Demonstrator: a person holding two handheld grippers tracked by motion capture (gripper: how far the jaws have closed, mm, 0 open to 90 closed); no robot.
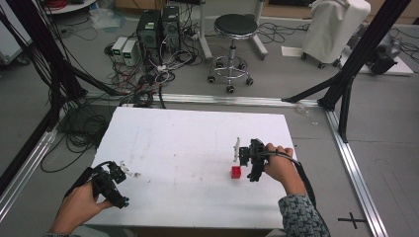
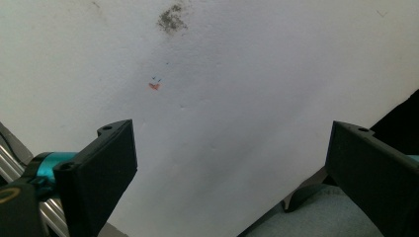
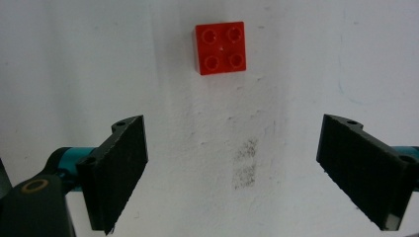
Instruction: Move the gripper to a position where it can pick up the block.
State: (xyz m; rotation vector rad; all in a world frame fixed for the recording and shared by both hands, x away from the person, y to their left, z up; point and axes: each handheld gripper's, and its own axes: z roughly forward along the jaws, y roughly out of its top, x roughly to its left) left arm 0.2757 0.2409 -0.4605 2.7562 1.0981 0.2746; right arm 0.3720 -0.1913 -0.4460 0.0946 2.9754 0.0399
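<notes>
the red brick [image 3: 220, 47] lies studs up on the white bench [image 1: 197, 148], just beyond the right tool [image 3: 232, 173], whose jaws gape wide and empty. left tool [image 2: 232, 173] equally wide, empty. stud lettering seems unreadable.

The person's forearms run off the near edge of the high view, the patterned sleeve [image 1: 302, 215] cut at the frame. A small red mark [image 2: 154, 86] on the counter [image 2: 237, 113], seen from the left gripper, is too small to identify.
</notes>
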